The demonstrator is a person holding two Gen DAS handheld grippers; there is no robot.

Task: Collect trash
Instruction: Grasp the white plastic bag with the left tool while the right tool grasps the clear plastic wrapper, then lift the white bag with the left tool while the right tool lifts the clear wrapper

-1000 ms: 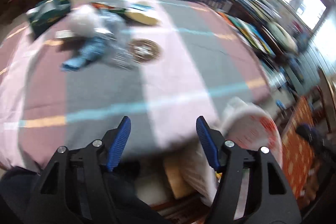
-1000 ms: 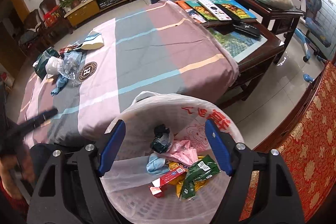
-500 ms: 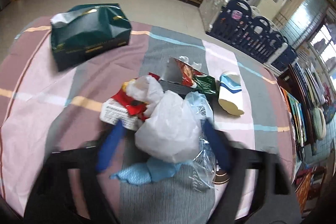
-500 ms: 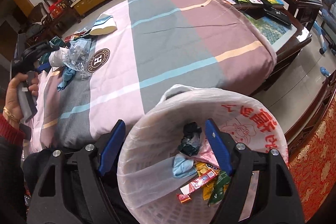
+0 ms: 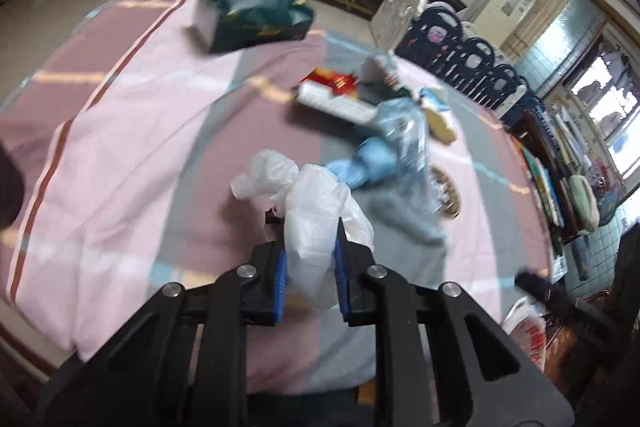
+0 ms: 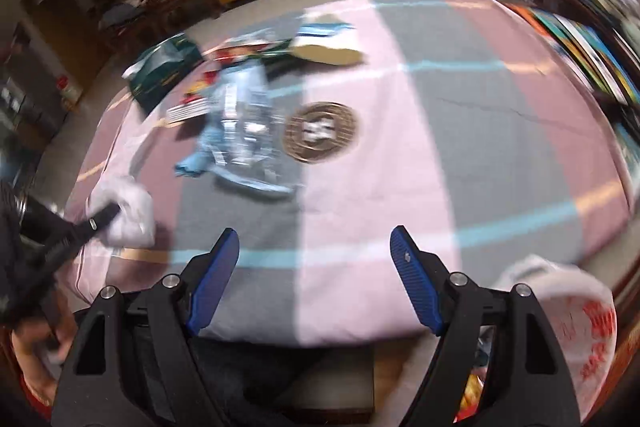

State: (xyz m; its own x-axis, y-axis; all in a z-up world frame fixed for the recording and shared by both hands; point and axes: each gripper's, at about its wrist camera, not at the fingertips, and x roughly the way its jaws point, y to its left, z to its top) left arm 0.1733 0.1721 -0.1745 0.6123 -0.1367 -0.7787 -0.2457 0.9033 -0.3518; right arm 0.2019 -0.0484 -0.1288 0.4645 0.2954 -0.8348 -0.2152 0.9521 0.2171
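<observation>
My left gripper (image 5: 310, 259) is shut on a crumpled white plastic bag (image 5: 312, 199) and holds it over the near part of the striped tablecloth (image 5: 140, 131). The same bag shows in the right wrist view (image 6: 128, 211), at the left gripper's tip. More trash lies beyond: a clear plastic wrapper (image 5: 404, 147), a blue cloth-like scrap (image 5: 356, 171), a red packet (image 5: 332, 81) and a white box (image 5: 336, 103). My right gripper (image 6: 316, 255) is open and empty above the table's front edge. The bag-lined trash bin (image 6: 576, 323) is at lower right.
A dark green tissue box (image 5: 256, 15) stands at the table's far side. A paper cup (image 5: 438, 115) lies on its side, and a round brown coaster (image 6: 322, 131) lies mid-table. Books (image 5: 548, 183) line a side table at right.
My left gripper reached the trash pile, closed on the white bag and pulled it back toward the near edge. My right gripper swung up from over the bin to face the table.
</observation>
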